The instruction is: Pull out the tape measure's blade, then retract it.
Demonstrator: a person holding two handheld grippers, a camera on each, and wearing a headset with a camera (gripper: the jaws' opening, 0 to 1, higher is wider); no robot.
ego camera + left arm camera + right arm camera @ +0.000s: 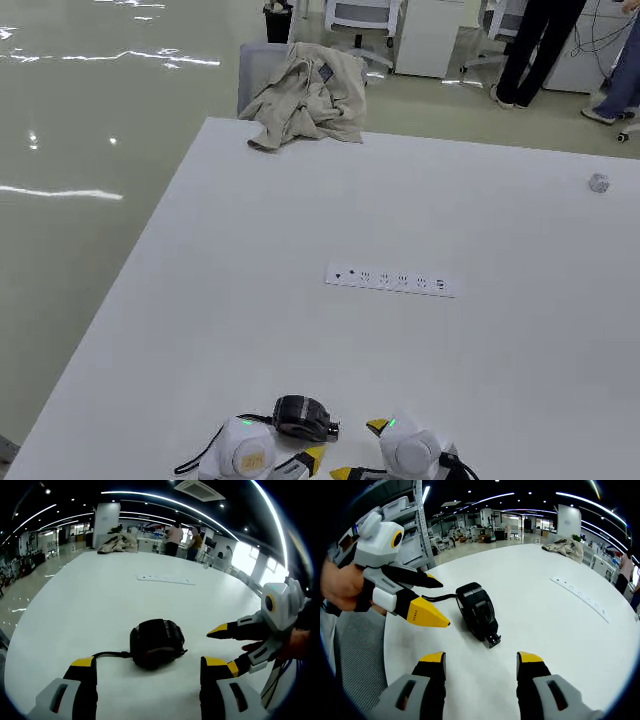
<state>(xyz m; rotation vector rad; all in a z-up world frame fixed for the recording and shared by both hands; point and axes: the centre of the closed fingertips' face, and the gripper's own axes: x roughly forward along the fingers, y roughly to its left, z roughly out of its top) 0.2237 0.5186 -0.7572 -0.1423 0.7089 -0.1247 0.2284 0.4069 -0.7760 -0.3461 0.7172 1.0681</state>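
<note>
At the near edge of the white table (pixel 250 300), the black tape measure (pixel 305 418) lies on its side with the two grippers close on either hand of it. In the left gripper view the left gripper (pixel 148 664) has its yellow-tipped jaws spread wide and holding nothing, and the case sits just ahead of them, in line with the gap. A black cord (pixel 440 598) runs from the case toward this gripper. The right gripper view shows the left gripper's tips near that cord and just short of the case itself. The right gripper (pixel 481 657) is also wide open and empty. It points at the tape measure from the other side, clear of it, with the small hook (pixel 493 640) at the case's mouth turned toward it. A hand (pixel 342 587) grips the left gripper's white body at the edge of the right gripper view. Farther up the table, well apart from the work, a flat white power strip (pixel 390 281) lies across the middle. A small crumpled grey-white object (pixel 598 182) (too small to make out) sits near the right side. A beige jacket (pixel 305 95) is heaped at the far edge against a grey chair (pixel 255 65). Beyond it is glossy floor (pixel 90 120), where a person (pixel 535 45) in dark trousers stands by white cabinets (pixel 428 35).
</note>
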